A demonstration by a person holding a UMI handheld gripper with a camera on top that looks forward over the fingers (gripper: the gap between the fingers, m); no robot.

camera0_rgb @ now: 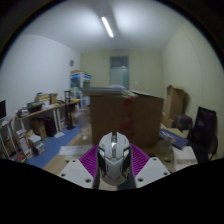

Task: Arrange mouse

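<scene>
One mouse (114, 158) pinched between both fingers of one gripper (114, 172), lifted, one cardboard box (127, 116) beyond, one ceiling light (106, 26)

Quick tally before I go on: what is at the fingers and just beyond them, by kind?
Computer mouse, grey, held between the fingers: 1
Gripper, its fingers shut on the mouse: 1
Large cardboard box beyond the fingers: 1
Ceiling light strip: 1
Total: 4
</scene>
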